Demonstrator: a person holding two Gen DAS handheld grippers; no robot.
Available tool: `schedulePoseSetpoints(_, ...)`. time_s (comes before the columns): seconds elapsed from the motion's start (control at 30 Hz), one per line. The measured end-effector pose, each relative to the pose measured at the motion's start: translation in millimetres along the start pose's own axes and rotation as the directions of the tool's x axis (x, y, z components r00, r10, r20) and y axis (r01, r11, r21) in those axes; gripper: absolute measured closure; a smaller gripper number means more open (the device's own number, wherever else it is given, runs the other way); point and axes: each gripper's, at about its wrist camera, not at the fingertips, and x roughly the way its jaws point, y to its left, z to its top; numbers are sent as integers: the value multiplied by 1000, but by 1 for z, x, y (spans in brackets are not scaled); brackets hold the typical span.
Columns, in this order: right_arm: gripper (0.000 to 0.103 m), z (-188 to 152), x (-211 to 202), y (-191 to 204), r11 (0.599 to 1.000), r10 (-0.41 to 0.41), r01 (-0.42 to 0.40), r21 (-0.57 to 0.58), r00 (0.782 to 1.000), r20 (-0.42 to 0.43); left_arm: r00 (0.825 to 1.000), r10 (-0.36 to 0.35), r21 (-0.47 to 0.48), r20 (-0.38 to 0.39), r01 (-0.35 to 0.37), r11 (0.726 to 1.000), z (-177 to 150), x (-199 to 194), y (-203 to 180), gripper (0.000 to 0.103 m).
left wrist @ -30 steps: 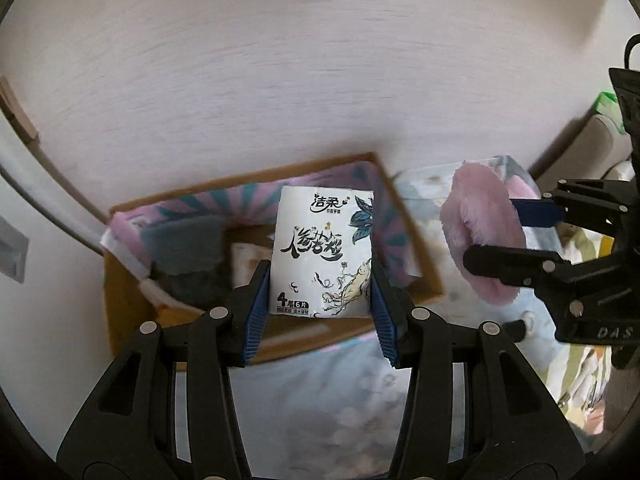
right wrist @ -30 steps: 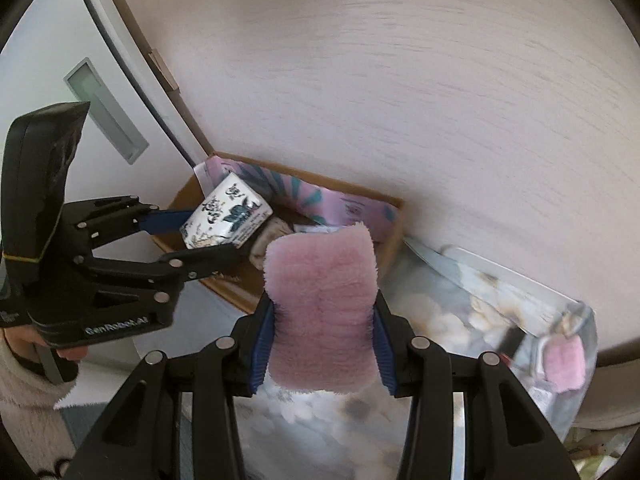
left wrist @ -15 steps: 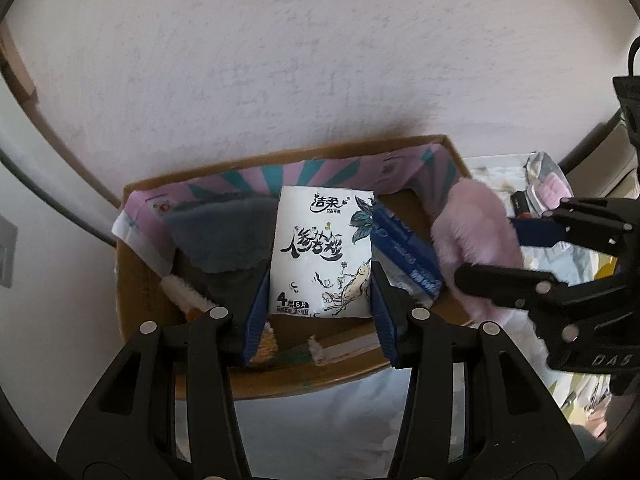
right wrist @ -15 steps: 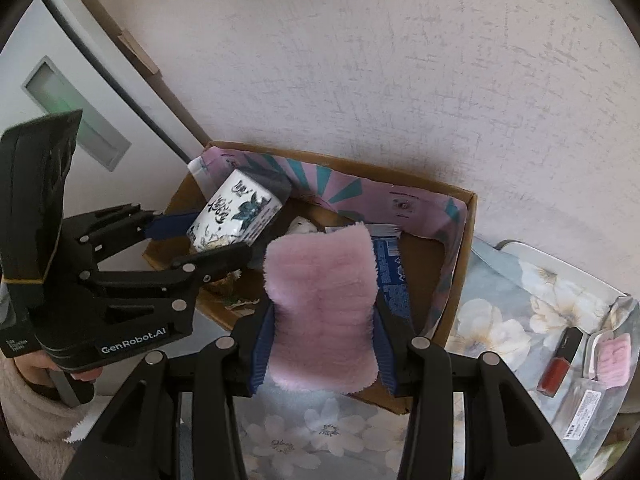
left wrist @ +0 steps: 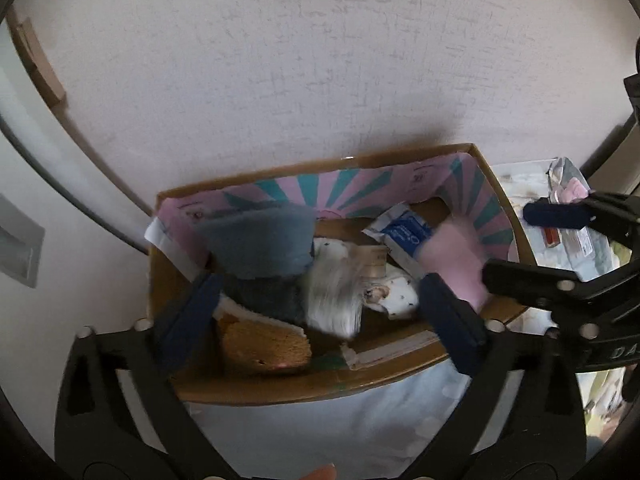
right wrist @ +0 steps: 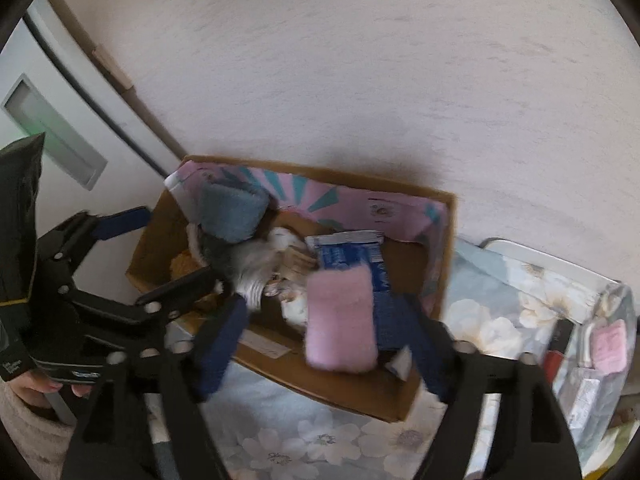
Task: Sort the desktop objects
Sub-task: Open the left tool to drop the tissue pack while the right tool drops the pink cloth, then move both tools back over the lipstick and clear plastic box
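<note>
What moved: The tissue pack (left wrist: 334, 294) was held between the left fingers before. Now it is a blur inside the cardboard box (left wrist: 280, 390). The pink fluffy pad (right wrist: 340, 322) was squeezed by the right fingers before, and now it is loose too.
Tissue pack: White and smeared, in the middle of the box. It shows between the two left fingers and touches neither.
Pink fluffy pad: In the box at about 5 o'clock from the tissue pack, on top of a blue and white packet (right wrist: 352, 258). It shows between the right fingers, and they do not press it.
Left gripper (left wrist: 320, 316): Its fingers are wide and opening, over the box.
Right gripper (right wrist: 320, 344): Its fingers are opening too, spread over the near side of the box.
Other things in the box: A grey-blue fluffy cloth (left wrist: 260, 242) at 10 o'clock, a brown fuzzy thing (left wrist: 264, 344) at 7 o'clock.
Box: It has pink and teal striped paper inside and sits against the pale wall (left wrist: 320, 60).
Counter: It has a flowery cloth (right wrist: 304, 436).
Person: A hand (right wrist: 38, 386) grips the left gripper's handle.
</note>
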Motion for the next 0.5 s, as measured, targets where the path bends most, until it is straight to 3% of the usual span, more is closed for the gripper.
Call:
schedulePoseSetpoints(0.27,24,-13,-28,-19,999,-41,39,24,998,53,1000,-23,-10,13,23,1000,0,-12,0,2)
schedulePoseSetpoints(0.5,24,-20,-56,-35,994,-103,100,42,990,92,996,-75,22,53,74,997,10,-32,-28,2)
